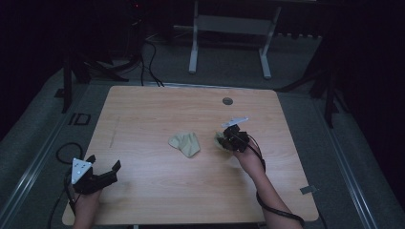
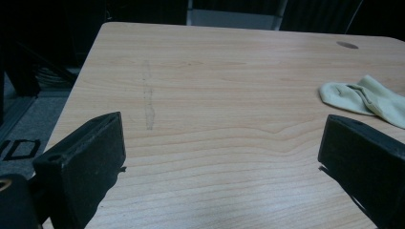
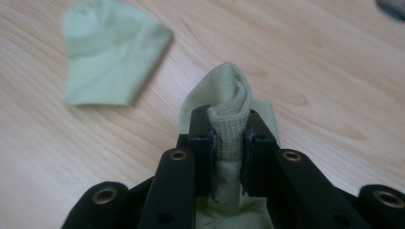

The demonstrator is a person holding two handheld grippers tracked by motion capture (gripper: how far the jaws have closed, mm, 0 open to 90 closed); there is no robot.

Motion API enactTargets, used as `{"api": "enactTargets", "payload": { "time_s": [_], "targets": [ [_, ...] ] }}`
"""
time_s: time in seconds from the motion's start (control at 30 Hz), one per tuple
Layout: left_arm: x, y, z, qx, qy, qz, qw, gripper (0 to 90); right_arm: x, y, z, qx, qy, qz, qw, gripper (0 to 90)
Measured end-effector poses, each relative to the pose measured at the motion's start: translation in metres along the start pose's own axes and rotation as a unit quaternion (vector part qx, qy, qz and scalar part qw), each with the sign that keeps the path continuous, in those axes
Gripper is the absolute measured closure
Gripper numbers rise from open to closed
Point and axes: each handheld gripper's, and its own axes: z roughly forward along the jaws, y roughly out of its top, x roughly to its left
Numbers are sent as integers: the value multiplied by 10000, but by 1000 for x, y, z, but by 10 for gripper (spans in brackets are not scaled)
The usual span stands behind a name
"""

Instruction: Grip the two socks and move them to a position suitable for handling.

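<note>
Two pale green socks are on the wooden table (image 1: pixel 157 191). One sock (image 1: pixel 185 143) (image 2: pixel 367 98) (image 3: pixel 112 59) lies crumpled near the table's middle. My right gripper (image 1: pixel 223 140) (image 3: pixel 228 131) is shut on the other sock (image 1: pixel 219 140) (image 3: pixel 230 112), pinching a fold of its ribbed cuff between the jaws just right of the first sock. My left gripper (image 1: pixel 102 164) (image 2: pixel 219 157) rests open at the table's front left corner, jaws wide apart with nothing between them, far from both socks.
A round grey cable port (image 1: pixel 227 100) (image 2: pixel 347 45) sits near the table's far edge. A white desk frame (image 1: pixel 229 33) stands on the floor behind. Cables (image 1: pixel 67 152) lie on the floor at the left.
</note>
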Motion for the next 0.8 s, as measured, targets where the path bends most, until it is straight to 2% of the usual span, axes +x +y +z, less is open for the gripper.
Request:
{"api": "enactTargets", "payload": {
  "time_s": [0.1, 0.17, 0.2, 0.23, 0.43, 0.53, 0.57, 0.73, 0.8],
  "targets": [
    [0, 0, 0, 0, -6, -12, 10000, 22, 7, 6, -20, -203, 49, -15, 9998, 776],
    [0, 0, 0, -2, -11, -16, 10000, 21, 7, 6, -20, -203, 49, -15, 9998, 776],
    [0, 0, 1, -11, -16, -35, 10000, 21, 14, 7, -34, -331, 97, -20, 9994, 776],
    [0, 0, 1, -11, -16, -35, 10000, 21, 16, 6, -38, -372, 101, -40, 9993, 776],
    [-1, 0, 3, 15, -62, 4, 10000, 21, 38, -8, -67, -789, 233, -159, 9965, 776],
    [-2, 1, 4, 25, -75, 19, 10000, 21, 49, -14, -74, -836, 261, -265, 9958, 775],
    [-3, 1, 5, 21, -94, 28, 9999, 21, 61, -21, -80, -889, 320, -387, 9948, 775],
    [-5, 1, 6, 21, -135, 45, 9999, 22, 85, -35, -88, -937, 498, -472, 9932, 774],
    [-6, 1, 7, 25, -152, 58, 9999, 21, 95, -42, -87, -880, 557, -500, 9933, 773]
  ]
}}
